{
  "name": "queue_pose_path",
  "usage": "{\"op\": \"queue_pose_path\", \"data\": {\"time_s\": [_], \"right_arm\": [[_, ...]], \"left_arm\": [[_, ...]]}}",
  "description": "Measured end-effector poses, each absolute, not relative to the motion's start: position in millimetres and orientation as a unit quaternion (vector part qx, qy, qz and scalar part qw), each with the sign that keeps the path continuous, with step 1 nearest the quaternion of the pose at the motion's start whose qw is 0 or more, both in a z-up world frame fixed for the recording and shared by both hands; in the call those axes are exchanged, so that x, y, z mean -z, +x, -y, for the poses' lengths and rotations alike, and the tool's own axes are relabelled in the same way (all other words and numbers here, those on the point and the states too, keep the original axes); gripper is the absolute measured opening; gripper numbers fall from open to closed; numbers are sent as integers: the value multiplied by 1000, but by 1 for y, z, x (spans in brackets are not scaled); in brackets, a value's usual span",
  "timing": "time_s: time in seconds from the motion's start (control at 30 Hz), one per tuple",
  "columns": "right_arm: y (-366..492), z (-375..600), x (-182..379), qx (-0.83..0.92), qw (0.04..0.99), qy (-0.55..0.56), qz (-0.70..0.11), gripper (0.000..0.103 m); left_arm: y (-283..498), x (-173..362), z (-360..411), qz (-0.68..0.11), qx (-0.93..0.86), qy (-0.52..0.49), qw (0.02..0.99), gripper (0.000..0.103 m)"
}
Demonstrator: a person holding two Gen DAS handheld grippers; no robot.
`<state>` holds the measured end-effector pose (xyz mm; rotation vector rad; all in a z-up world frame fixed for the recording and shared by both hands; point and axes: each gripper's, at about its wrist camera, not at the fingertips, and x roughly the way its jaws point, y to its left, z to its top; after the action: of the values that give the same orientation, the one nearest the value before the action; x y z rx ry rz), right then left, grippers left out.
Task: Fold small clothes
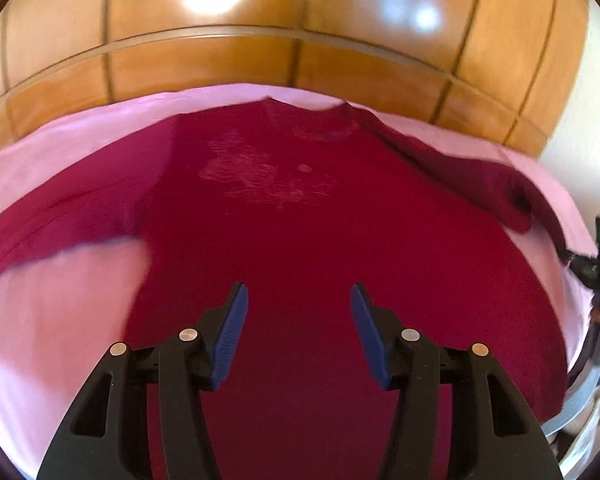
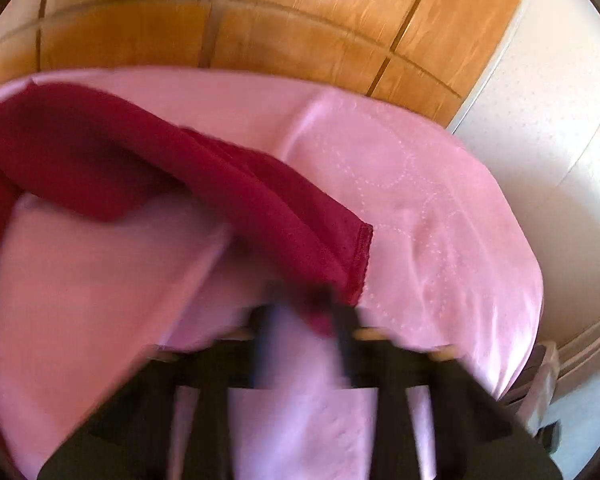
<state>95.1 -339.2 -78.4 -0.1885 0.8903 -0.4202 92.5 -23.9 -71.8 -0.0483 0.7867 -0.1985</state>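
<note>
Sleeve (image 2: pixel 284 216) of the red shirt (image 1: pixel 300 220) hangs pinched in the right claw (image 2: pixel 304 320) (blurred), apparently for folding inward; left claw (image 1: pixel 296 328) gapes empty above the body.

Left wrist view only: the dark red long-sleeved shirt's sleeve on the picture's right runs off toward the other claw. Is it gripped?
Observer: Seemingly yes. The right claw looks shut on the dark red sleeve near its end, though the picture is blurred.
Operator: Is the sleeve flat?
Observer: No, it is bunched in lengthwise folds over the pink bed sheet.
Operator: Where's the cuff?
Observer: The stitched cuff hem sticks out just right of the claw.
</note>
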Motion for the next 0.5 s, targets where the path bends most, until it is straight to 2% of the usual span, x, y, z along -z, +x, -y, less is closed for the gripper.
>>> {"op": "queue_pose_path", "data": {"time_s": [0.13, 0.23, 0.33, 0.5], "right_arm": [[70, 337, 26, 190, 902, -81, -379, 4], [57, 356, -17, 178, 916, -30, -359, 4], [65, 382, -39, 188, 916, 7, -355, 4], [115, 434, -36, 228, 893, 26, -386, 4]], "left_arm": [[107, 88, 30, -397, 94, -4, 913, 53], [115, 96, 30, -407, 94, -3, 908, 53], [119, 100, 30, -405, 94, 2, 910, 57], [124, 105, 27, -404, 97, -10, 910, 60]]}}
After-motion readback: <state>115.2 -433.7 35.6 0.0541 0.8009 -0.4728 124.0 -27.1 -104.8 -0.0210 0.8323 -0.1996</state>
